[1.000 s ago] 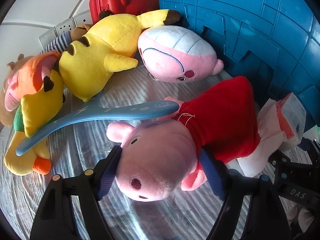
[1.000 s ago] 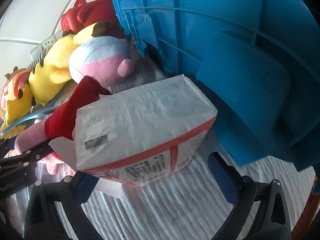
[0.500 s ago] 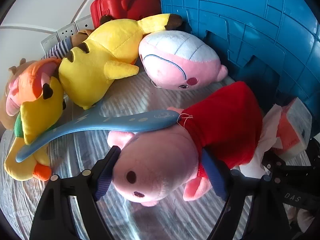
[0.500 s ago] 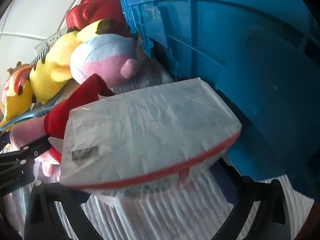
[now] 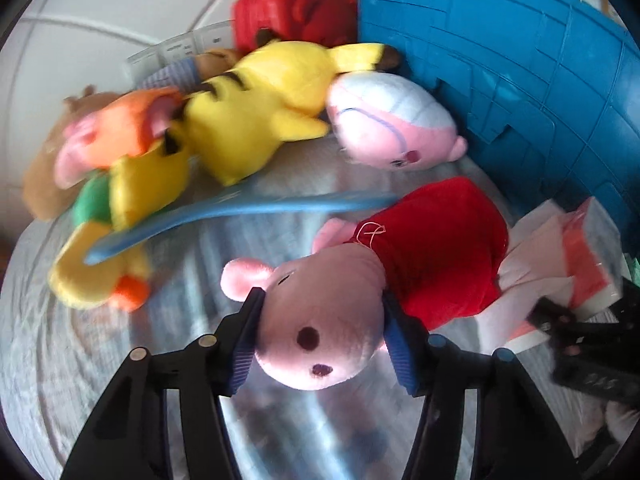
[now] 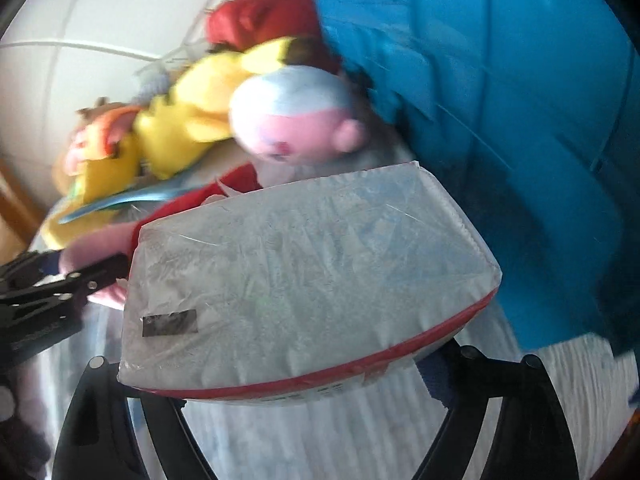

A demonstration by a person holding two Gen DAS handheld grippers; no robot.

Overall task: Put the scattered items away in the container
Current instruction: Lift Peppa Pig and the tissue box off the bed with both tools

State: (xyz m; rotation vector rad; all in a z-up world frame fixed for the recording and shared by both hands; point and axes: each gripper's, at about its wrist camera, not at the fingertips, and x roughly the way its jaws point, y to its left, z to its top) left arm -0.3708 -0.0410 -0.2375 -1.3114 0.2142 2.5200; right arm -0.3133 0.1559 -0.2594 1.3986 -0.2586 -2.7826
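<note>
A: What has changed on the left side?

B: The left gripper point(image 5: 322, 334) has narrowed its jaws around the head of the pink pig plush point(image 5: 332, 320). A second ago the blue pads stood off from the cheeks; now both press into them, and the jaws are closing further. The toy is gripped by the head, its red-dressed body trailing far and right over the grey striped cloth point(image 5: 80, 360).

A: And the right?

B: The right gripper point(image 6: 288, 376) has the white tissue pack point(image 6: 304, 276) with the red band between its jaws, which are also closing. The pack fills the gap and looks lifted clear of the cloth, so I judge it held, though the pads themselves are hidden beneath it.

A: Where does all this go?

B: Into the blue crate point(image 5: 520, 72), which stands on the far right, just beside both loads. Its rim is out of view above.

A: So what remains?

B: Both loads look ready to rise and go over the crate wall. The yellow plush point(image 5: 260, 120), the pink-and-white plush point(image 5: 392, 120), the orange-haired doll point(image 5: 120, 148) and the blue paddle point(image 5: 240, 212) lie on the cloth, far left.
</note>
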